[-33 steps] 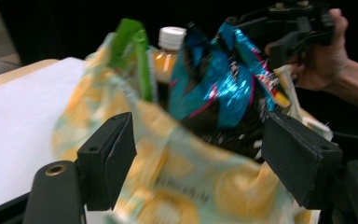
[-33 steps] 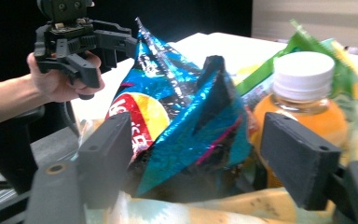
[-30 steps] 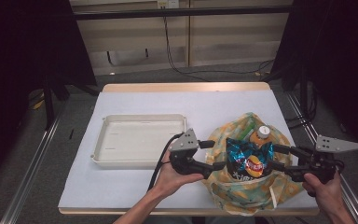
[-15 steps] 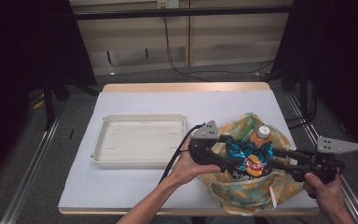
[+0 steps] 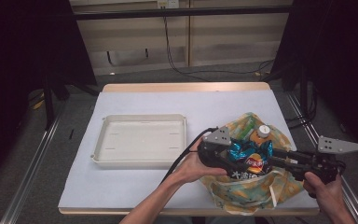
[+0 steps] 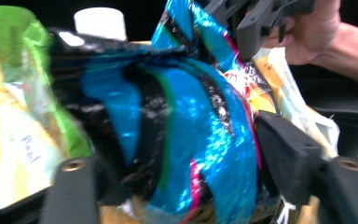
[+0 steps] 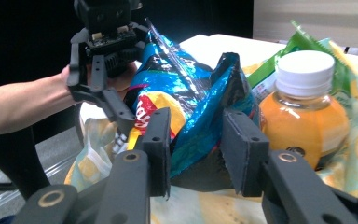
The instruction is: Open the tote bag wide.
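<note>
Right gripper view, orange bottle (image 7: 305, 122) beside chip bag (image 7: 186, 112)

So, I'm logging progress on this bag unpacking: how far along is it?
Early. Nothing lies in the white tray yet. Both grippers, left and right, whose jaws have just been closing, grip the blue chip bag in the cloth bag. The juice bottle remains.

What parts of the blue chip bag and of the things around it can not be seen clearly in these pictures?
- Chip bag: high view, both ends covered by the left tool and right tool; left gripper view, blurred print.
- Juice bottle: right gripper view, lower part hidden behind the tool; high view, only its cap is plain.
- Cloth bag: inside hidden by the snacks.
- Green packet: cut by the picture's edge, text too blurred.
</note>
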Demonstrator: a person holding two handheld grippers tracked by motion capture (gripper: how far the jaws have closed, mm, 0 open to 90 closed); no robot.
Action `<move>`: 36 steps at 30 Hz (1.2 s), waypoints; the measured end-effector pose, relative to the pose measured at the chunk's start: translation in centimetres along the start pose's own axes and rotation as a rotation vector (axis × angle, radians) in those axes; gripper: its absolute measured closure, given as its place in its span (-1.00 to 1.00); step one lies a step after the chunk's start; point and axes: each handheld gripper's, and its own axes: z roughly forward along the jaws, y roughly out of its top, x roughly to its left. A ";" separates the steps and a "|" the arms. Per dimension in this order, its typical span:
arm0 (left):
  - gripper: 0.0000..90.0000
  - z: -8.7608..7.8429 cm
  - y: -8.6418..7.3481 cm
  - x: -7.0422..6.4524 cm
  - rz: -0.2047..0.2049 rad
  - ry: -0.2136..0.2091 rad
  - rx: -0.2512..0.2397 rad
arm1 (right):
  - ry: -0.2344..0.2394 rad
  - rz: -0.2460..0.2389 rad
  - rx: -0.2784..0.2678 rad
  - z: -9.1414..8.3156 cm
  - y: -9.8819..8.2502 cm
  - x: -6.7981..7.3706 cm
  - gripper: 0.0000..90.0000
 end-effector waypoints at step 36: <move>0.51 -2.6 1.5 -0.9 -0.037 -0.060 -0.070 | -0.041 -0.007 0.047 -0.1 -2.5 1.2 -0.66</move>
